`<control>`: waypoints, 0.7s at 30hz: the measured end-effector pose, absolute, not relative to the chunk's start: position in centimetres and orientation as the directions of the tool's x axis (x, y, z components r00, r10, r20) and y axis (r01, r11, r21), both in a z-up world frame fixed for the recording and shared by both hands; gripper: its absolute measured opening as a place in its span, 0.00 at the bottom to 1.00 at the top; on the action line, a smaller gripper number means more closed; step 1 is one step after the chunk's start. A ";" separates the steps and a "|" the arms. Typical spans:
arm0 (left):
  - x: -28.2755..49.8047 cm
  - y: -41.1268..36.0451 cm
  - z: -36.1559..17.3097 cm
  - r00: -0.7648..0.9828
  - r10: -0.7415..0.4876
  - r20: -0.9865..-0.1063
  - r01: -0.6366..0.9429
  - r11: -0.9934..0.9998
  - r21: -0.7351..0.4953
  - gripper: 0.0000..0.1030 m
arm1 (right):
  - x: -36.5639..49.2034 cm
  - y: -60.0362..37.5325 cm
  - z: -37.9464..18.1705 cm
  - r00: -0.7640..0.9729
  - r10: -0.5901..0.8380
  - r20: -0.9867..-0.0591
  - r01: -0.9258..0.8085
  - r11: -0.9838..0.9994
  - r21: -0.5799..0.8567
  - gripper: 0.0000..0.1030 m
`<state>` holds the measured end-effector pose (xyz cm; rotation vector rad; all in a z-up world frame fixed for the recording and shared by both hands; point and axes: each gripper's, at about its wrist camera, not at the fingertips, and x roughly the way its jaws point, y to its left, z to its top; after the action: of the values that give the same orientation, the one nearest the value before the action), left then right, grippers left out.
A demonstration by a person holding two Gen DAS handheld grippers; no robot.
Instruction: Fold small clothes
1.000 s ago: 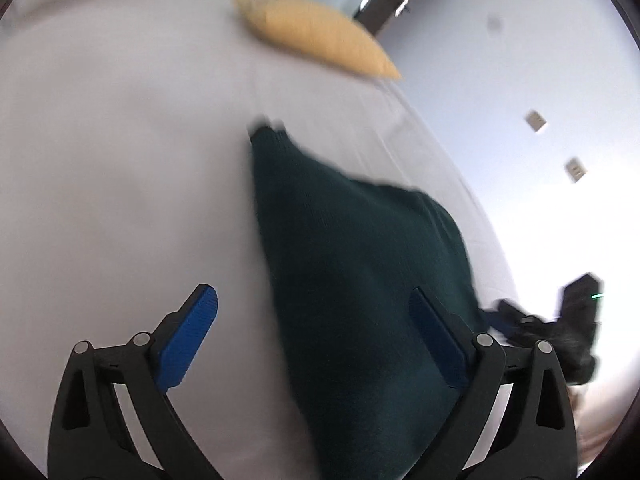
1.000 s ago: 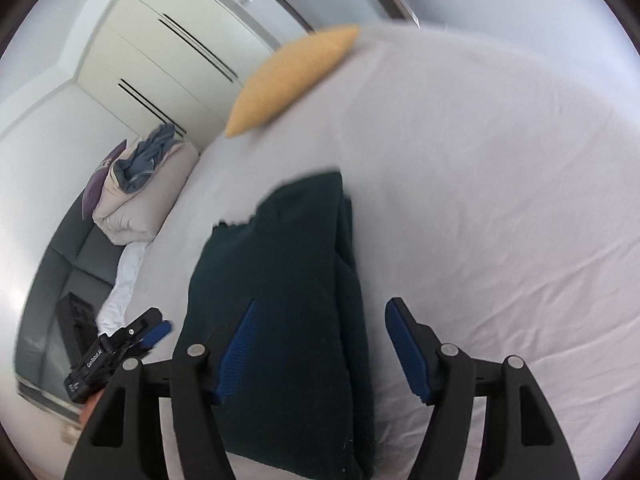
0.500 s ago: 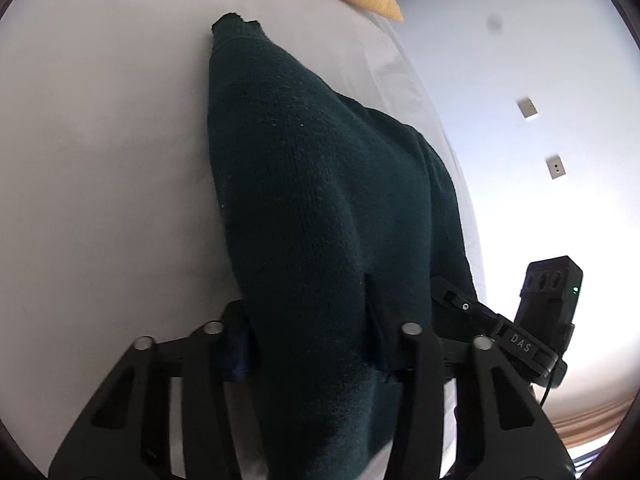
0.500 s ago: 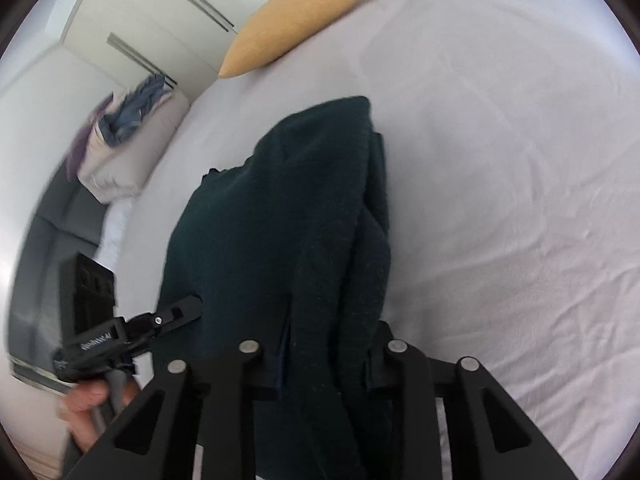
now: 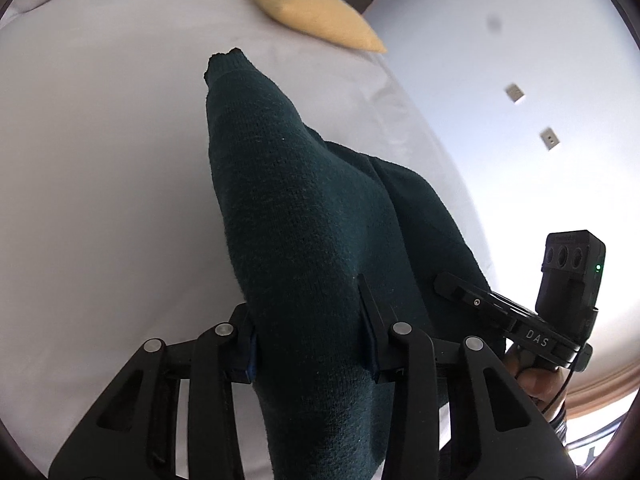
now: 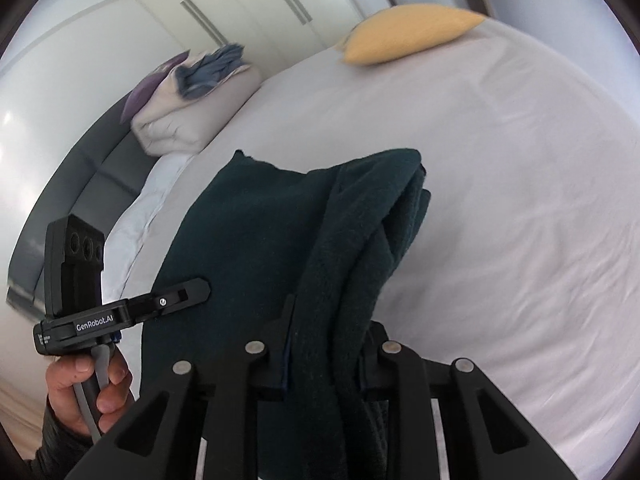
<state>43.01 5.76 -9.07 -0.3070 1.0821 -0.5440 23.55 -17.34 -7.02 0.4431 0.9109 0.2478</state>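
Observation:
A dark green knitted sweater [image 5: 304,216] lies folded on a white bed [image 5: 100,168], its near end raised. My left gripper [image 5: 308,332] is shut on its near left edge. My right gripper [image 6: 326,352] is shut on its near right edge, where thick folded layers [image 6: 372,240] bunch between the jaws. Each gripper shows in the other's view: the right one in the left wrist view [image 5: 520,320], the left one in the right wrist view [image 6: 132,312]. The sweater's far end [image 6: 320,168] rests on the bed.
A yellow pillow [image 5: 316,20] lies at the far end of the bed, also in the right wrist view [image 6: 408,32]. A folded duvet with clothes on it [image 6: 192,100] sits by a dark headboard [image 6: 72,184]. White wardrobe doors stand behind.
Both grippers were open over the sweater's near edge, then shut on it. They have since lifted the near end, and the cloth bunches more between the jaws.

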 end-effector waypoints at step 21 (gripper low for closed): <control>33.2 12.5 -15.0 0.391 -0.453 -0.801 0.148 0.890 -0.431 0.52 | 16.5 -16.6 -15.1 0.547 0.460 -0.700 0.133 0.777 0.615 0.51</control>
<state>33.22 12.48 -14.97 -0.3112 1.1076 -0.3894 16.51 -16.61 -15.05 0.6782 0.9913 0.2119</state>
